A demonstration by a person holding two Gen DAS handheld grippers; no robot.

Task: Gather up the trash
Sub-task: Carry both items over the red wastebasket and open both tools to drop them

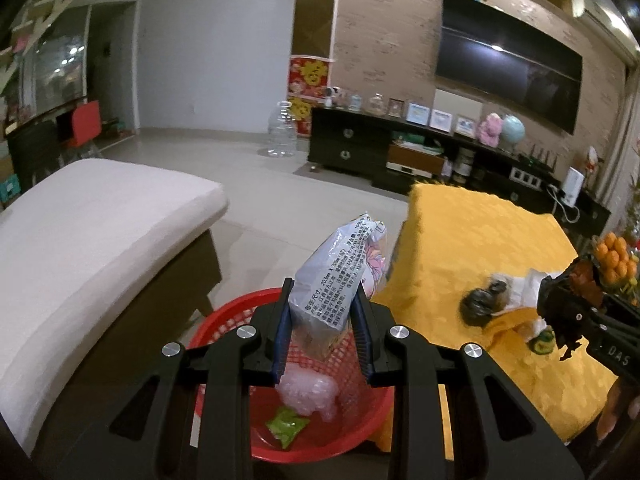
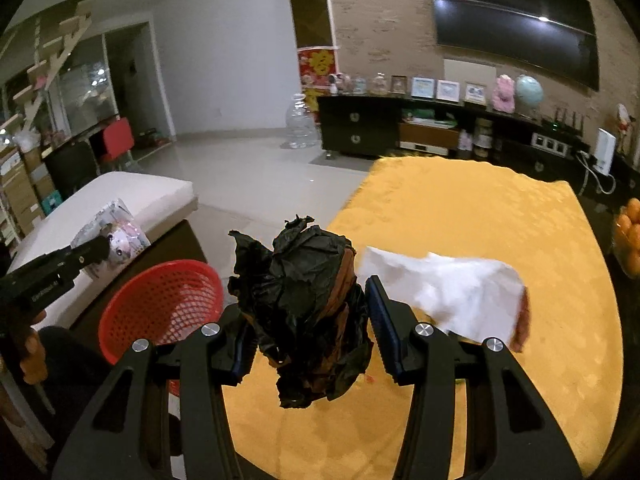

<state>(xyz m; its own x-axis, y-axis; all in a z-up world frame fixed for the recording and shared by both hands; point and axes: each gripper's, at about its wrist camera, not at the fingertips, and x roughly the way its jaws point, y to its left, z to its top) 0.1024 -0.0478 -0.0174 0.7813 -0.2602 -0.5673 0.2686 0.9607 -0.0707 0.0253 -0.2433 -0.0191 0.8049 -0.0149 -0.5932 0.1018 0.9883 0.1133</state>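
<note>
Red basket [image 1: 320, 420] as landmark: left gripper [image 1: 322, 332] directly above, pinching tissue packet [image 1: 340, 276] upright — nearer. Right gripper [image 2: 308, 320] clamped on black wad [image 2: 304, 304], over yellow table [image 2: 480, 220], right of basket — farther.

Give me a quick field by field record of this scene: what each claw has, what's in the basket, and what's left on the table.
left claw: shut on printed tissue pack, above the basket
right claw: shut on crumpled black bag
red basket: on the floor beside the table, holds clear plastic wrap and green wrapper
yellow table: white paper left on it
</note>
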